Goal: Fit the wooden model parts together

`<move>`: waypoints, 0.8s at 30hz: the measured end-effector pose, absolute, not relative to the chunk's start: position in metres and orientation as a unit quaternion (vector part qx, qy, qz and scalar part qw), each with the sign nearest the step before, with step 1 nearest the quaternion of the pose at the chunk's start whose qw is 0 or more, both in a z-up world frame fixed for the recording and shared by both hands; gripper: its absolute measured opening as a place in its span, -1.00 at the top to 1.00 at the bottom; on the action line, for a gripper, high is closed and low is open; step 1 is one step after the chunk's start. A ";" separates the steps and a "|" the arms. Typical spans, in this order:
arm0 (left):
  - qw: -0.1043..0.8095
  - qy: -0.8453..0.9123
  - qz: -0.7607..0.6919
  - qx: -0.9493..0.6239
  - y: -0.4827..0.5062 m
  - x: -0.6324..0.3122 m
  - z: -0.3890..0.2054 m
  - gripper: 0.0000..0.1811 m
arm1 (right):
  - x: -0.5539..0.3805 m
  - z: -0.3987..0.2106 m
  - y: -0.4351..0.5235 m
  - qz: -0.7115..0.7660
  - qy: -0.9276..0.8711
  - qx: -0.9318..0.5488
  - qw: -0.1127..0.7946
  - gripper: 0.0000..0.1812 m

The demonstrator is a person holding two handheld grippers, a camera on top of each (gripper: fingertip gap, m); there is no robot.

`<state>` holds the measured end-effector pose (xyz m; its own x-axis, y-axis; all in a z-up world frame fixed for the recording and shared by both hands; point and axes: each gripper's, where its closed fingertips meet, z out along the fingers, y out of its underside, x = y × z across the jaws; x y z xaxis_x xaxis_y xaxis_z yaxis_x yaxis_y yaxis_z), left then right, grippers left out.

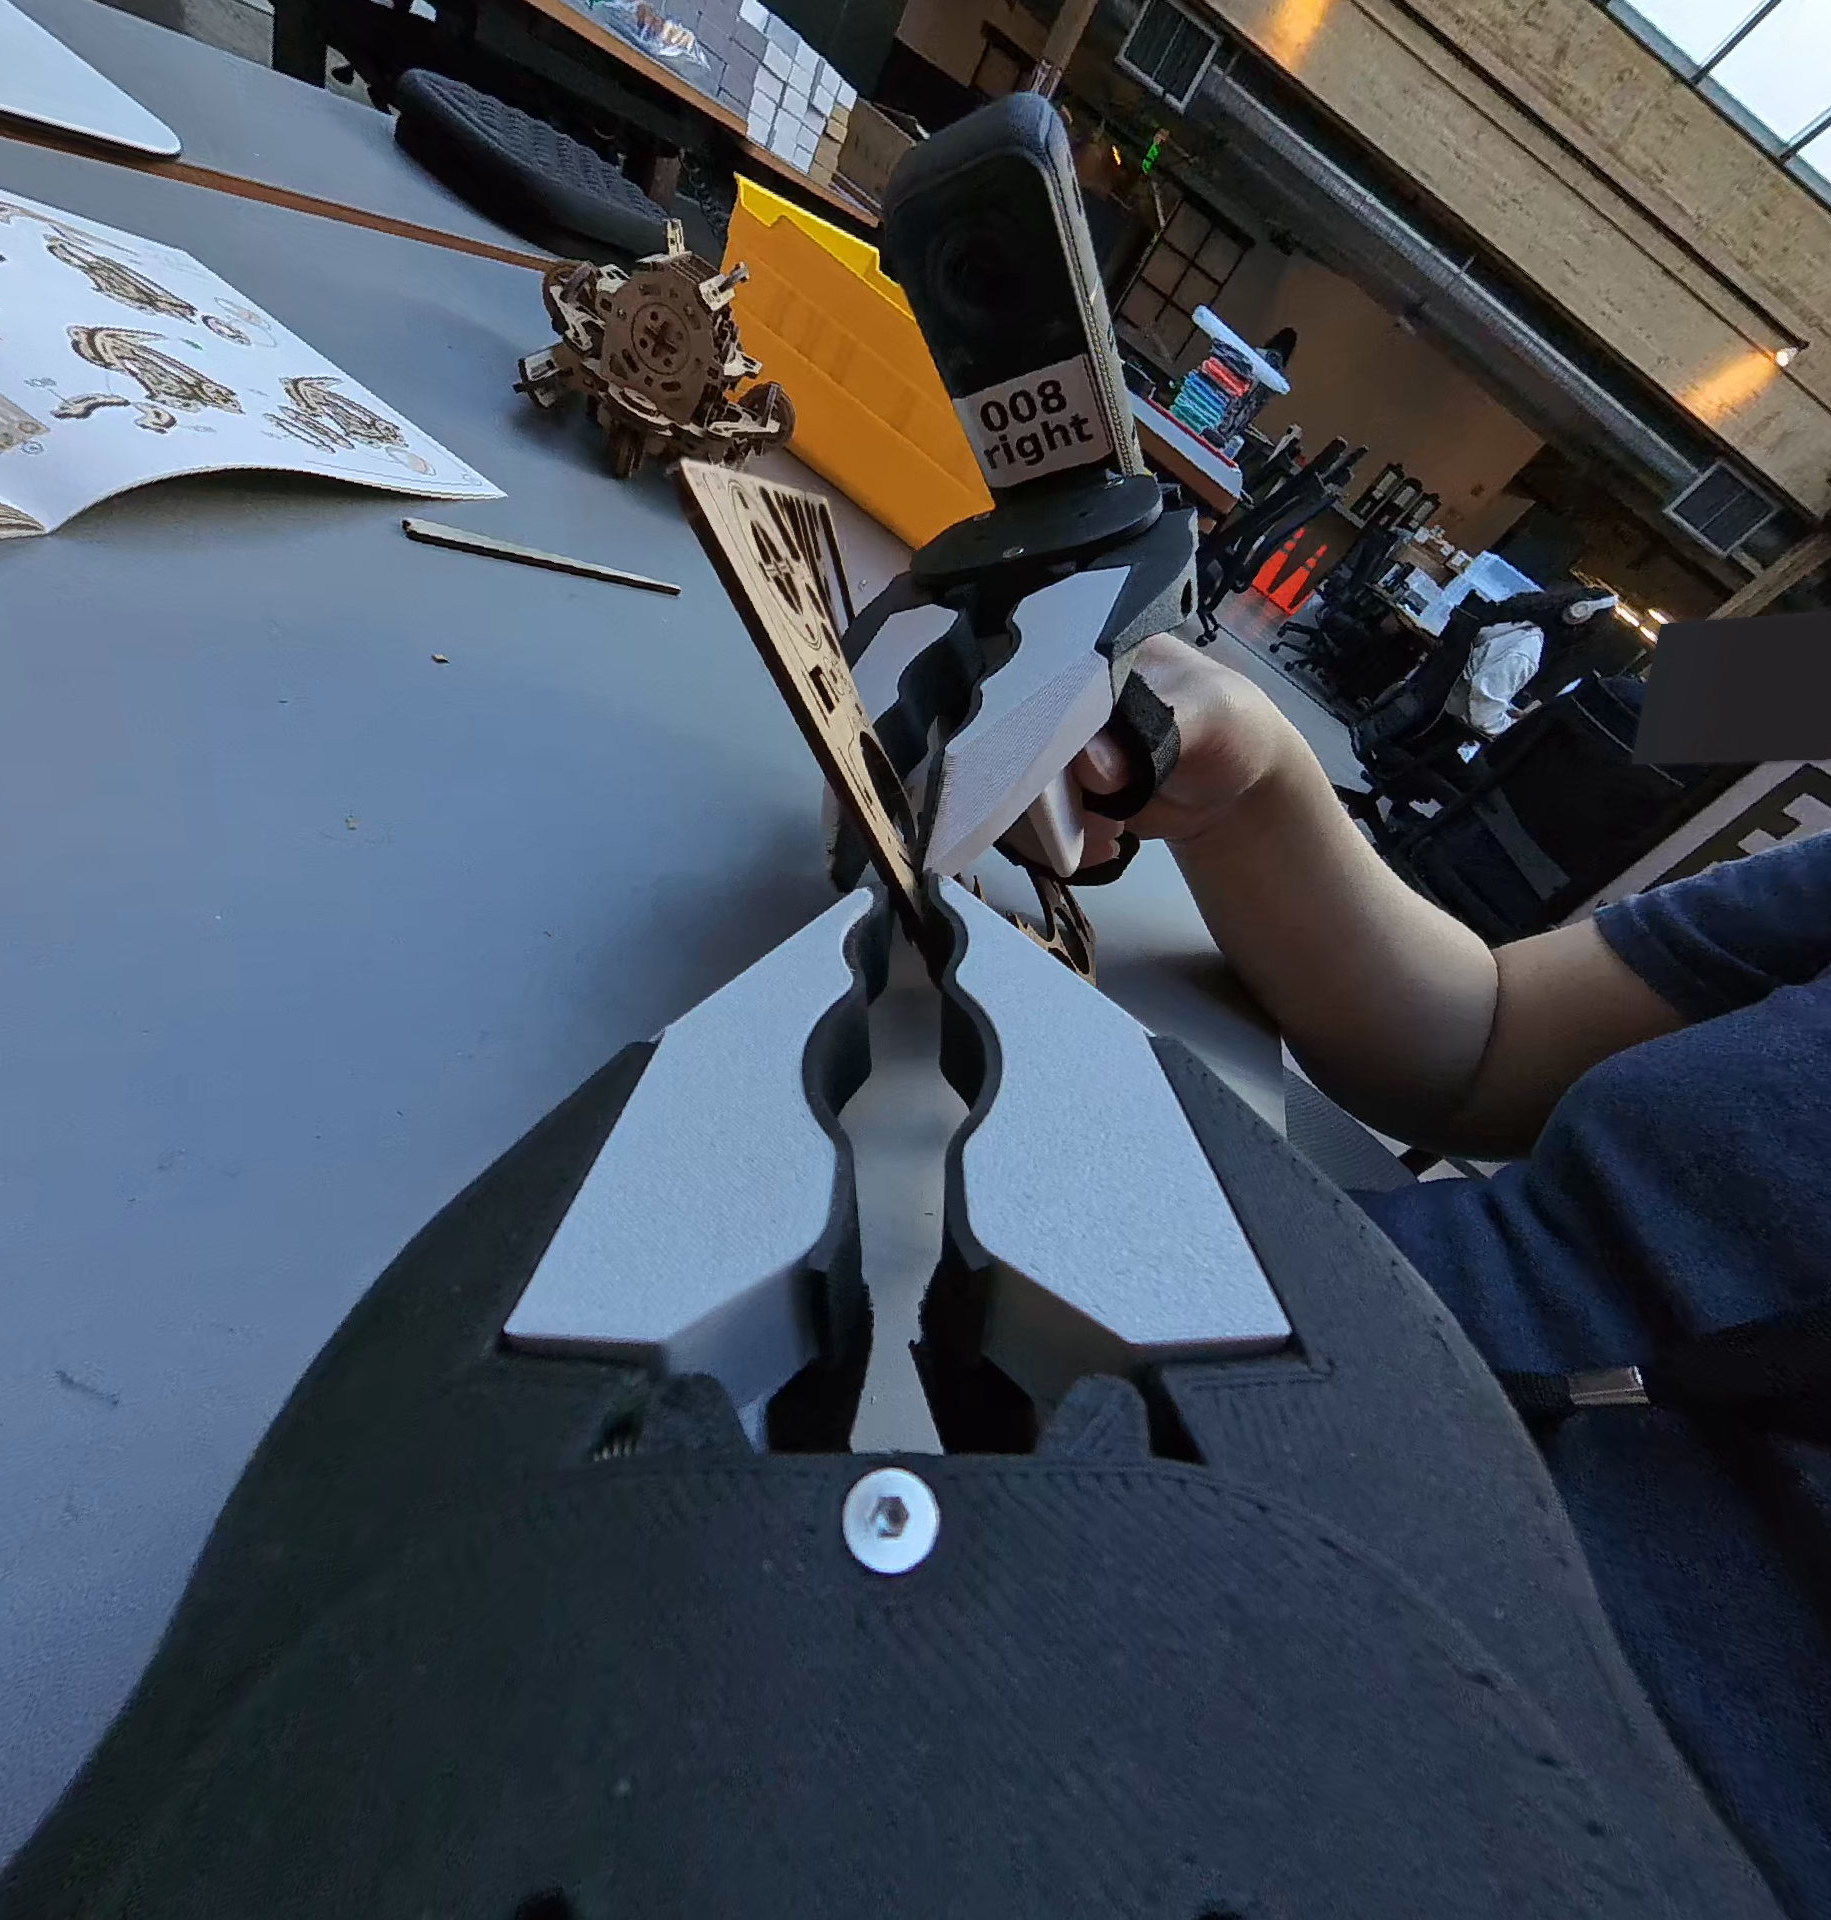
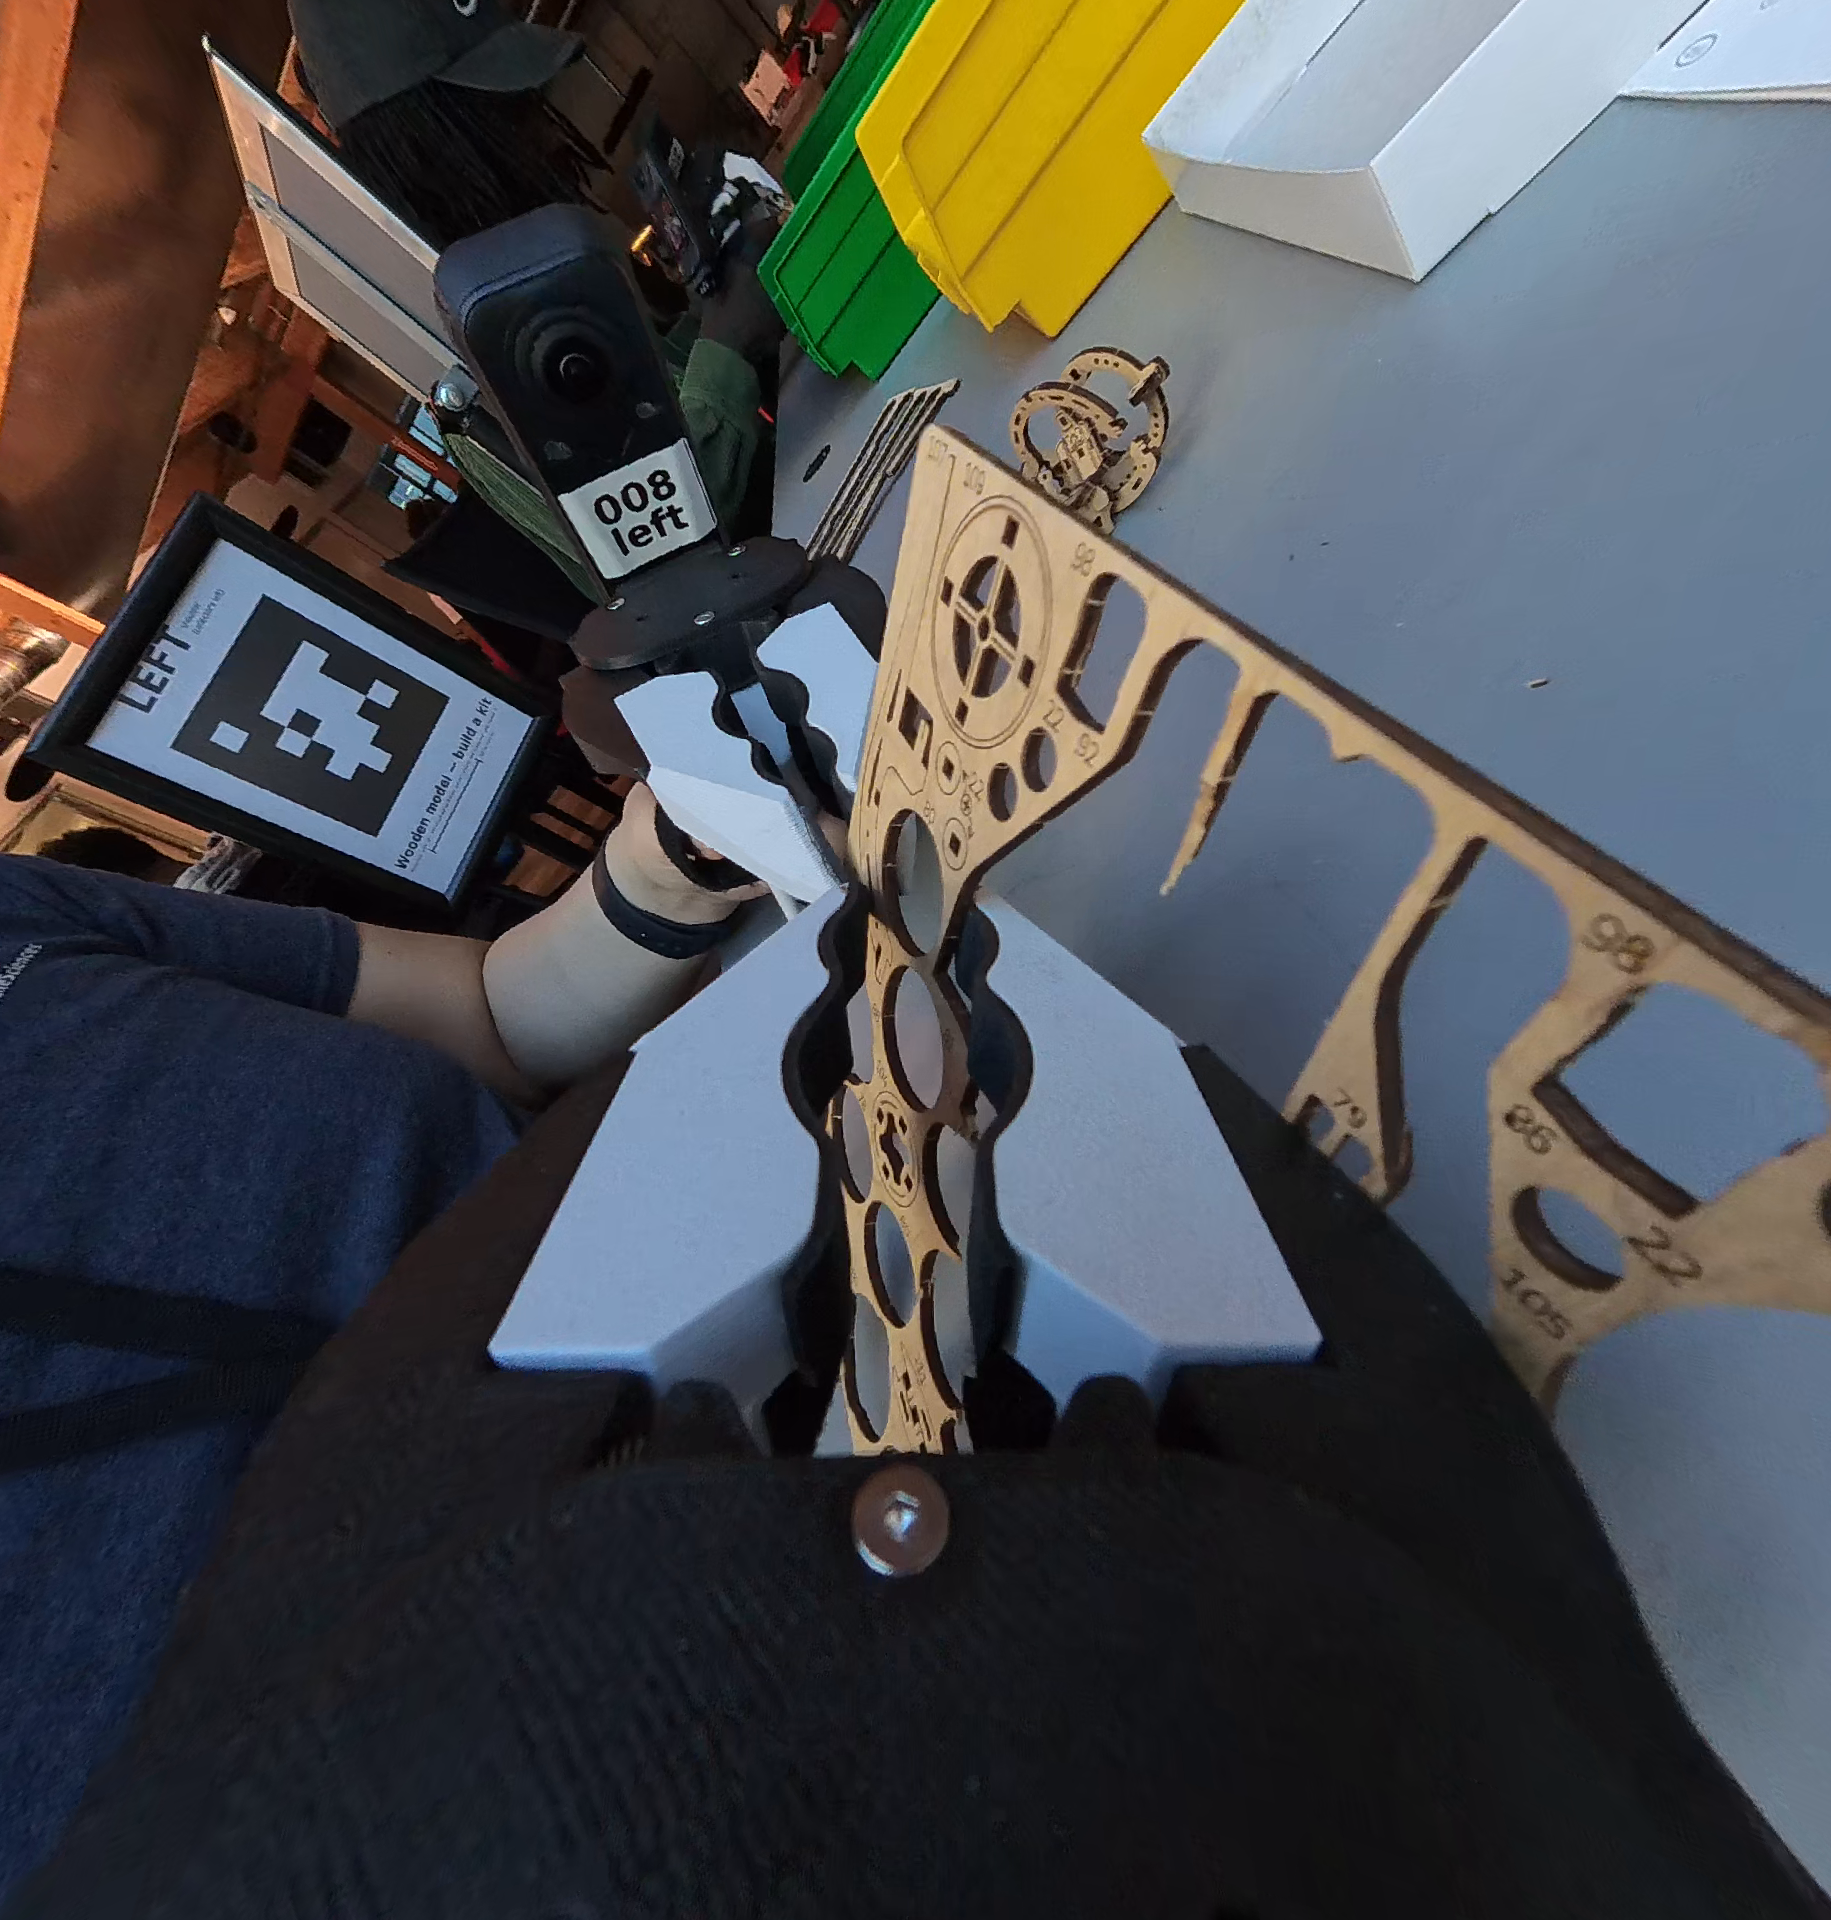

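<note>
Tools both grip the sheet point(image 2: 1004, 665): right tool point(image 2: 906, 914) is closed along its holed strip, left tool point(image 1: 906, 909) pinches its edge. Sheet stands tilted above the tabletop point(image 1: 319, 779); a built model point(image 1: 651, 348) sits beyond.

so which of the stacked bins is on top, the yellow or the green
The yellow bin is on top, nested into the green bin, whose rim shows only below and left of it, on the grey table.

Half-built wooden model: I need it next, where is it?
In the left wrist view the wooden model sits on the grey table, between the open instruction booklet and the yellow bin.
</note>
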<state>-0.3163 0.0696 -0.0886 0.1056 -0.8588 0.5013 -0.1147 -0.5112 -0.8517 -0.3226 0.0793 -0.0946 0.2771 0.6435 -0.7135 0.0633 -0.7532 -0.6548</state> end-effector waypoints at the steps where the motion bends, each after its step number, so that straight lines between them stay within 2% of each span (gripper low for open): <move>1: 0.330 0.366 -0.560 -0.666 0.069 -0.316 -0.089 0.96 | -0.322 -0.095 0.079 0.553 -0.235 -0.756 0.261 0.83; 24: 0.321 0.367 -0.584 -0.649 0.065 -0.318 -0.084 0.92 | -0.324 -0.093 0.078 0.577 -0.230 -0.743 0.250 0.81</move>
